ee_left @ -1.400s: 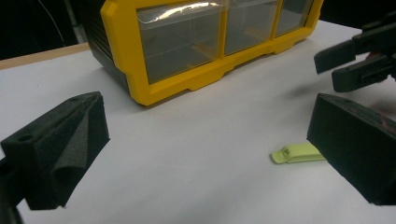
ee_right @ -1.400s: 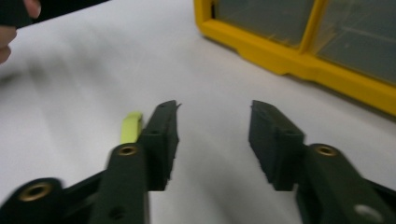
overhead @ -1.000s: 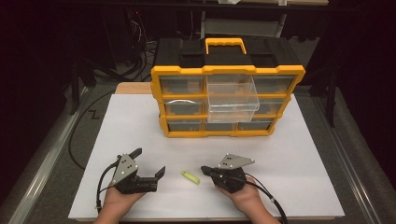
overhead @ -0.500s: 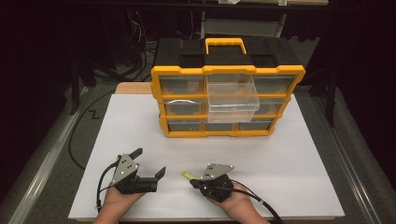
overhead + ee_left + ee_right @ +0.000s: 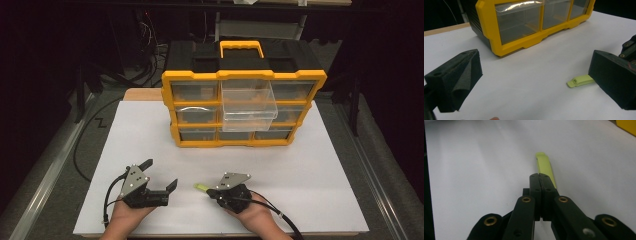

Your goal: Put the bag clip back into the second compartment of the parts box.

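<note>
From the high view, a yellow-and-black drawer organizer (image 5: 243, 95) stands at the far middle of the white table (image 5: 320, 175), one clear drawer (image 5: 248, 105) pulled out toward the person. Well in front of the organizer, the left hand-held gripper (image 5: 161, 175) rests with its jaws spread wide. The right hand-held gripper (image 5: 214, 191) sits beside it, pointing left, with a small lime-green strip (image 5: 201, 187) lying on the table at its tip.

In the left gripper view, the organizer (image 5: 531, 22) is ahead, and the green strip (image 5: 580, 81) lies flat in front of it, its far end hidden behind the right-hand jaw.

In the right gripper view, the right hand-held gripper (image 5: 540, 178) has its jaws pressed together; the strip (image 5: 545, 168) extends forward from just beside and under their tips, and whether they pinch it cannot be told.
</note>
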The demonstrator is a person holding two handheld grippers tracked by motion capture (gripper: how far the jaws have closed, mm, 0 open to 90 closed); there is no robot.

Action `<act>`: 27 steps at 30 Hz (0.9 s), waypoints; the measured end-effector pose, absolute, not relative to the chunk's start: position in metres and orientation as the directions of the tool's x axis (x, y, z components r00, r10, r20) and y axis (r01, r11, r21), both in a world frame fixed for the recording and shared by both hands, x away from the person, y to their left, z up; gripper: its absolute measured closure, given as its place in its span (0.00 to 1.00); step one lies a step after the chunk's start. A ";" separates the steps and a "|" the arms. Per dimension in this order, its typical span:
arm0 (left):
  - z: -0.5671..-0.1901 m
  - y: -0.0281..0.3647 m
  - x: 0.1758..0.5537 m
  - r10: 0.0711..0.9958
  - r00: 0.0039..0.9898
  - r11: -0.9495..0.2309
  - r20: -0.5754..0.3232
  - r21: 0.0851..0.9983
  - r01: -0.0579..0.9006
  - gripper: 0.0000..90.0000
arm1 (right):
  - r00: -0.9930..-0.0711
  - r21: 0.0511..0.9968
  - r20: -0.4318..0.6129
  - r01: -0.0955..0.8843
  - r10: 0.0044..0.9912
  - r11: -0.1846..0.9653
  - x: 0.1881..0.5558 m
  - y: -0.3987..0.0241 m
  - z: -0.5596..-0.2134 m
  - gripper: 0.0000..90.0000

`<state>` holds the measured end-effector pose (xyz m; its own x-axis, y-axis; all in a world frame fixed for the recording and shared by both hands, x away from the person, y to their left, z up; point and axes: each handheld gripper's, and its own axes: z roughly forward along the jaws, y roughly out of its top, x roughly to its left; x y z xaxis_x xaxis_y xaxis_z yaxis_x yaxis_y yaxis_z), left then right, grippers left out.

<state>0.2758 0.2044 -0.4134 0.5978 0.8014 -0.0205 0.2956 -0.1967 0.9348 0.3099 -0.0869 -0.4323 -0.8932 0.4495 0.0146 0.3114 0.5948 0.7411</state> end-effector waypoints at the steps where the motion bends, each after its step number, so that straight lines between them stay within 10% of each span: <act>1: -0.413 0.204 0.276 0.801 0.598 -0.197 -0.020 0.935 0.294 0.00 | -0.893 0.741 0.015 0.311 0.449 0.595 0.310 -0.087 -0.432 1.00; 11: -0.413 0.205 0.275 0.801 0.598 -0.197 -0.021 0.935 0.296 0.00 | -0.860 0.765 0.056 0.364 0.507 0.532 0.317 -0.112 -0.424 0.96; 27: -0.414 0.204 0.275 0.797 0.603 -0.207 -0.017 0.931 0.300 0.00 | -0.832 0.803 0.141 0.413 0.537 0.430 0.327 -0.122 -0.416 0.17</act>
<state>0.2752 0.2043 -0.4137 0.6034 0.7973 -0.0173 0.3004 -0.2072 0.9311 0.3274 -0.1222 -0.4163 -0.8320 0.5366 0.1409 0.4133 0.4301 0.8026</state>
